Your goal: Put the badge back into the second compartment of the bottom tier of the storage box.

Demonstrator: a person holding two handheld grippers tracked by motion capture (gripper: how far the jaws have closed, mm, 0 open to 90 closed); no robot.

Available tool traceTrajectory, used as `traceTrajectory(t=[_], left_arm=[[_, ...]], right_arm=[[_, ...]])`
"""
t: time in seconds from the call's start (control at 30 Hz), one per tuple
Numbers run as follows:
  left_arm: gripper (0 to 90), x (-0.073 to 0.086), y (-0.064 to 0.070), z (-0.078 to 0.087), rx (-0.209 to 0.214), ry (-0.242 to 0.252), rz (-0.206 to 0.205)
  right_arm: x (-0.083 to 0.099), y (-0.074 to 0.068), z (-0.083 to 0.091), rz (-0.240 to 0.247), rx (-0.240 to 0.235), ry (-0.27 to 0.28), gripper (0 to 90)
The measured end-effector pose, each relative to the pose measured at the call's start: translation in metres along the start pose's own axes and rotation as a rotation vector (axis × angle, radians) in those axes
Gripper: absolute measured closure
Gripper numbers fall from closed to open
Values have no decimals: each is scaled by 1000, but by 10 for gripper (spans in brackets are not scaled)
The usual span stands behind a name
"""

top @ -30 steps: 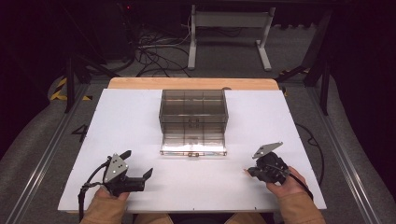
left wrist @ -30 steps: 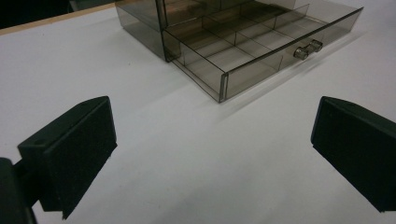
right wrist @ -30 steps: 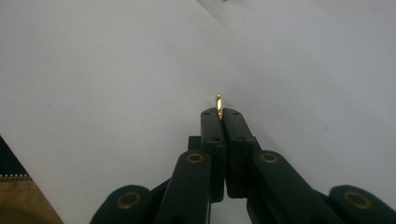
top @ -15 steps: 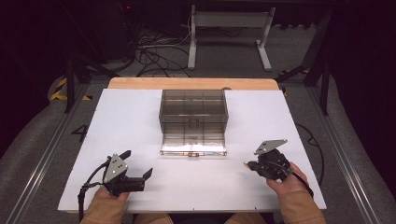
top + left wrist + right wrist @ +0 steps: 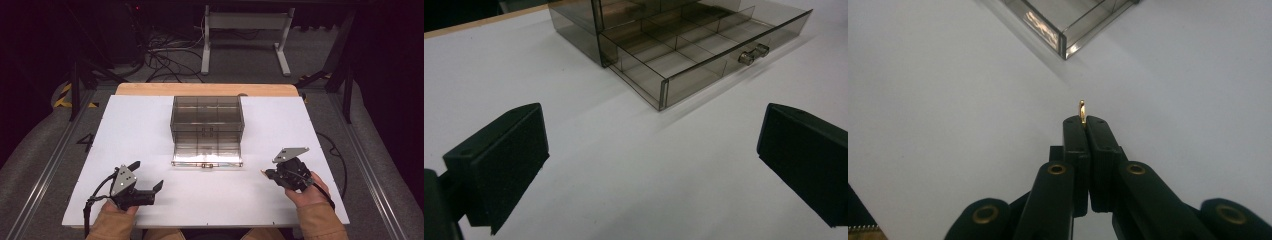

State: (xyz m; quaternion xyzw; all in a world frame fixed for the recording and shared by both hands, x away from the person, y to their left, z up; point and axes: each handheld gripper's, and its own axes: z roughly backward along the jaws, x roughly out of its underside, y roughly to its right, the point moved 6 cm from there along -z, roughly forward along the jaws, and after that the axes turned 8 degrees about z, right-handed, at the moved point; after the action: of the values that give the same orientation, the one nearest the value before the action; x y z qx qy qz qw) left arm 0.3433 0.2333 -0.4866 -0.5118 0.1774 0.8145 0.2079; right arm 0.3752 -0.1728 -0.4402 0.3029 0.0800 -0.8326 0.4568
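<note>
Looking along our left gripper point(image 5: 651, 165), we see its two black jaws set wide apart over the white table point(image 5: 624, 175), holding nothing. Ahead, the smoky clear organiser box point(image 5: 574, 20) has its divided drawer point(image 5: 684, 55) pulled out, its knob point(image 5: 746, 57) facing right.

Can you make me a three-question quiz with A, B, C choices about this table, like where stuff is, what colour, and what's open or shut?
1. Where is the see-through organizer box?
A. middle of the table, toward the far edge
B. near left corner
C. on the floor

2. What colour is the ring in the right tool?
A. blue
B. gold
C. red

3. How is the bottom drawer?
A. shut
B. taken out
C. pulled open

Answers: 1 A, the high view shows it centred toward the far edge. 2 B, it glints gold between the closed jaws. 3 C, it sticks out in front.
</note>
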Motion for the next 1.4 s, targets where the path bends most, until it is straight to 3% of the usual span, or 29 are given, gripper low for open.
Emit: traceTrajectory(t=[0.13,0.67,1.4], left_arm=[[8,0,0,0,0,0,0],[8,0,1,-1,-4,-6,4],[8,1,0,-1,-6,-6,4]], right_arm=[[-6,2,4,-16,6,29,889],[-34,6,9,6,39,124,888],[-73,4,2,52,25,180,888]])
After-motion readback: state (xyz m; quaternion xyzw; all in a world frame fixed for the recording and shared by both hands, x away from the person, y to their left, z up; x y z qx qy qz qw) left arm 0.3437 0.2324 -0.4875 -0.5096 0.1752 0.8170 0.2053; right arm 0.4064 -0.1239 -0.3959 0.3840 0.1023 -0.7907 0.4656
